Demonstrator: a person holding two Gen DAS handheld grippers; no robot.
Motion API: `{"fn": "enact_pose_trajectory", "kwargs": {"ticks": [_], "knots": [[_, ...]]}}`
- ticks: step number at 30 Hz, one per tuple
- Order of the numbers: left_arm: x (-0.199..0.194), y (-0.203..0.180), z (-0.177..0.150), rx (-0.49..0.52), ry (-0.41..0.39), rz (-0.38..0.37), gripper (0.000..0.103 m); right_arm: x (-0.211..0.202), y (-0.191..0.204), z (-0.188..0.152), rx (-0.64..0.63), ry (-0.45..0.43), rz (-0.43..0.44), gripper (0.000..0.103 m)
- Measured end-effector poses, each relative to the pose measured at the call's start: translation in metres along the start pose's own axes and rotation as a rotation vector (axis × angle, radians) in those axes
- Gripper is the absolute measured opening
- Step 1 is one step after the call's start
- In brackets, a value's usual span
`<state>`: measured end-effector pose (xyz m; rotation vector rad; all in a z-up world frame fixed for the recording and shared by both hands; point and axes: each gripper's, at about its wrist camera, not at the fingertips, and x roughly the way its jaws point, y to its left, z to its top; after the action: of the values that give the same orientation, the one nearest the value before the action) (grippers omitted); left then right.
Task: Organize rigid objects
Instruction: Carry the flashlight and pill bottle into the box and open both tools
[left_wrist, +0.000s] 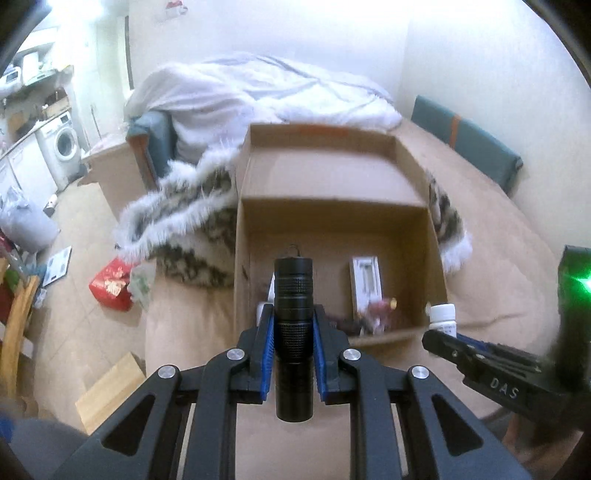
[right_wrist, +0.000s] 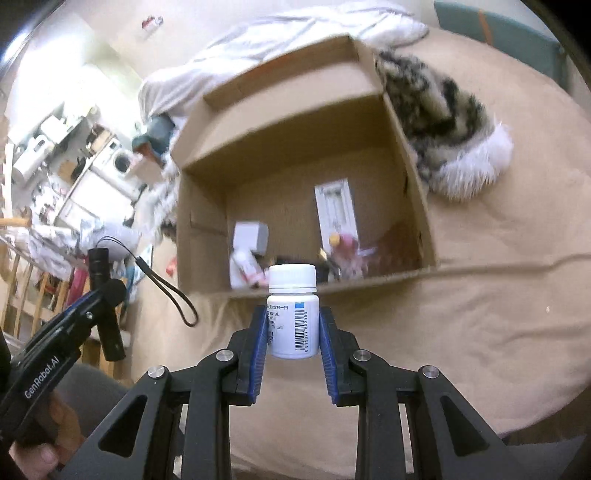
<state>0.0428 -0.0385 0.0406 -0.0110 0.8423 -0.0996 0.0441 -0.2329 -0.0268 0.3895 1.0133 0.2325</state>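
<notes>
My left gripper (left_wrist: 293, 321) is shut on a black flashlight (left_wrist: 293, 332), held upright just in front of the near wall of an open cardboard box (left_wrist: 332, 218). My right gripper (right_wrist: 293, 325) is shut on a white pill bottle (right_wrist: 293, 314) with a barcode label, also just short of the box (right_wrist: 295, 147). The bottle (left_wrist: 442, 317) and right gripper (left_wrist: 436, 338) show at the right of the left wrist view. The flashlight (right_wrist: 105, 295) with its wrist strap and the left gripper (right_wrist: 98, 295) show at the left of the right wrist view. Inside the box lie a white flat package (right_wrist: 337, 210), a grey-white block (right_wrist: 251, 236) and pink items (right_wrist: 347, 247).
The box stands on a beige-covered bed (right_wrist: 480, 277). A spotted fur blanket (right_wrist: 443, 122) and a white duvet (left_wrist: 258, 92) lie behind and beside it. On the floor at left are a red packet (left_wrist: 110, 284) and a wooden board (left_wrist: 110, 391). A washing machine (left_wrist: 62, 144) stands far left.
</notes>
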Motion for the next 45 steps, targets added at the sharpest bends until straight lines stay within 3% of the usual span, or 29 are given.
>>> {"fn": "enact_pose_trajectory", "kwargs": {"ticks": [10, 16, 21, 27, 38, 42, 45], "knots": [[0.037, 0.004, 0.056, -0.01, -0.036, 0.015, 0.017, -0.004, 0.004, 0.059, -0.033, -0.066, -0.025, 0.029], [0.078, 0.012, 0.075, -0.004, -0.001, 0.031, 0.017, 0.005, 0.0, 0.092, -0.057, -0.077, -0.053, 0.029], [0.117, 0.019, 0.064, -0.057, 0.076, -0.026, 0.017, 0.035, -0.019, 0.106, -0.037, -0.036, -0.083, 0.029], [0.153, 0.01, 0.043, 0.023, 0.113, -0.015, 0.017, 0.079, -0.053, 0.095, 0.08, 0.087, -0.067, 0.029], [0.198, 0.016, 0.024, -0.012, 0.25, 0.002, 0.016, 0.107, -0.034, 0.085, -0.048, 0.153, -0.133, 0.029], [0.204, 0.012, 0.021, 0.013, 0.261, 0.016, 0.016, 0.116, -0.036, 0.082, -0.095, 0.183, -0.232, 0.029], [0.208, 0.006, 0.019, 0.036, 0.263, 0.032, 0.016, 0.117, -0.036, 0.082, -0.102, 0.186, -0.236, 0.029]]}}
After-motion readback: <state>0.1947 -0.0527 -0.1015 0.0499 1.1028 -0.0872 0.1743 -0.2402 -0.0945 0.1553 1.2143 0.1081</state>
